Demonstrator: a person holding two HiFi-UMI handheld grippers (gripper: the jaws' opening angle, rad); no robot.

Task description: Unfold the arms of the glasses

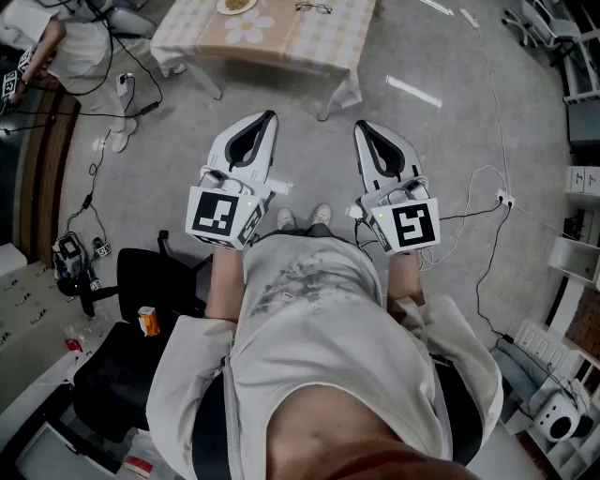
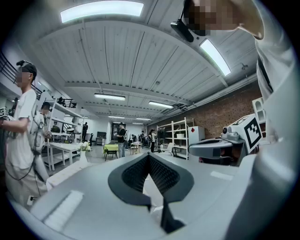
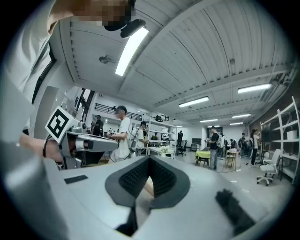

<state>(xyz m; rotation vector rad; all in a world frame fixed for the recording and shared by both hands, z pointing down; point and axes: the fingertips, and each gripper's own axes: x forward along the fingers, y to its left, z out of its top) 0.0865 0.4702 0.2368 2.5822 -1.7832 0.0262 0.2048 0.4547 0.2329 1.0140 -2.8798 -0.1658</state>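
The folded glasses (image 1: pixel 314 8) lie on a table with a checked cloth (image 1: pixel 281 42) at the top of the head view, well away from both grippers. I hold both grippers level in front of my body, over the floor. The left gripper (image 1: pixel 272 116) is shut, its tips meeting with nothing between them. The right gripper (image 1: pixel 359 126) is shut and empty too. In the left gripper view the left gripper (image 2: pixel 149 155) points into the room, and so does the right gripper (image 3: pixel 150 158) in the right gripper view. The glasses show in neither of those two views.
A plate (image 1: pixel 236 6) sits on the table left of the glasses. A black chair (image 1: pixel 150 281) stands at my left, cables (image 1: pixel 487 187) run over the grey floor, and a person (image 1: pixel 66 47) is at the top left. White shelves (image 1: pixel 586 262) line the right side.
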